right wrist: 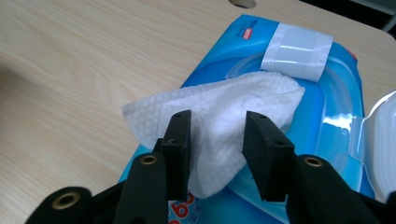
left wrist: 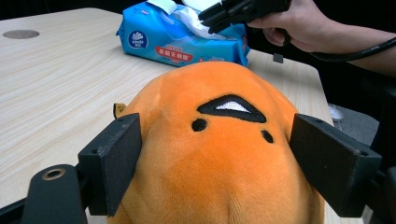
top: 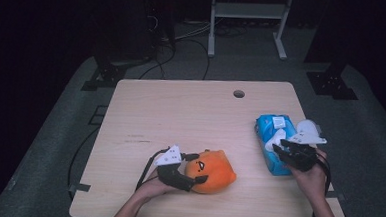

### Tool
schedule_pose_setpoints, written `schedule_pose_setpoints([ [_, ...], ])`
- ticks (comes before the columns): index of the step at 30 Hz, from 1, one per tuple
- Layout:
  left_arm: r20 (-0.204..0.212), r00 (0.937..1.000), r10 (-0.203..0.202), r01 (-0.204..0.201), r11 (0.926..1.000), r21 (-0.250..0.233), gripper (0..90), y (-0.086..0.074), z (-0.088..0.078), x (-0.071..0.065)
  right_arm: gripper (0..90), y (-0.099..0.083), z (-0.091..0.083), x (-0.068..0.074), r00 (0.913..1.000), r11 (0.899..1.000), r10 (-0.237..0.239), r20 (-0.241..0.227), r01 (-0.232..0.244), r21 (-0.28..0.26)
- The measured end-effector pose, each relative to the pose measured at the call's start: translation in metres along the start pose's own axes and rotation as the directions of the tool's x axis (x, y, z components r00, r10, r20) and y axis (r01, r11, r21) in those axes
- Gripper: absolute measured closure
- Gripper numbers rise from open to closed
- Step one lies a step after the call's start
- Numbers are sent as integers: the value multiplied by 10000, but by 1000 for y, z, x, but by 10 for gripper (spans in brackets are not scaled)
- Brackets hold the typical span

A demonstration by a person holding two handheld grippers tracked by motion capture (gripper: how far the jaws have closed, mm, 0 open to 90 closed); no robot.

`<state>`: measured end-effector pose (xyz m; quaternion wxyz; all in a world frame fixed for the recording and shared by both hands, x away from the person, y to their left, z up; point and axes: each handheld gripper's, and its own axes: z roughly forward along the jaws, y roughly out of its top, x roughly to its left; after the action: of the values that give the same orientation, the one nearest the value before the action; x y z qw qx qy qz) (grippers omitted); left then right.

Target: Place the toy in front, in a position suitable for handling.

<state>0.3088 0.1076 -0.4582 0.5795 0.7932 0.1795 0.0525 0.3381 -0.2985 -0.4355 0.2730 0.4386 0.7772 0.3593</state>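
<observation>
The left gripper (top: 190,169) has its fingers (left wrist: 112,161) clamped on both sides of the orange plush (top: 212,170), pinning it to the table (top: 180,113) near the front edge. Over at the right edge, the right gripper (top: 285,152) sits above the blue wipes pack (top: 274,143), its fingers (right wrist: 180,140) straddling the white wipe (right wrist: 224,116) that sticks out of the open flap; they look partly closed but not yet pinching it. I'd worry they close on just a thin fold and it slips free. Or a pull drags the light, unheld pack along, or brings a second wipe out too. The pack sits close to the edge and could slide off.
</observation>
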Motion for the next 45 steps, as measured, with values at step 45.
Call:
schedule_pose_setpoints([
  [45, -24, 10000, 84, -84, 9999, 74, 163, -1, -3, 0, 867, 11, -35, -2, 9489, 9829, 1352, -2852, -1646, -819],
])
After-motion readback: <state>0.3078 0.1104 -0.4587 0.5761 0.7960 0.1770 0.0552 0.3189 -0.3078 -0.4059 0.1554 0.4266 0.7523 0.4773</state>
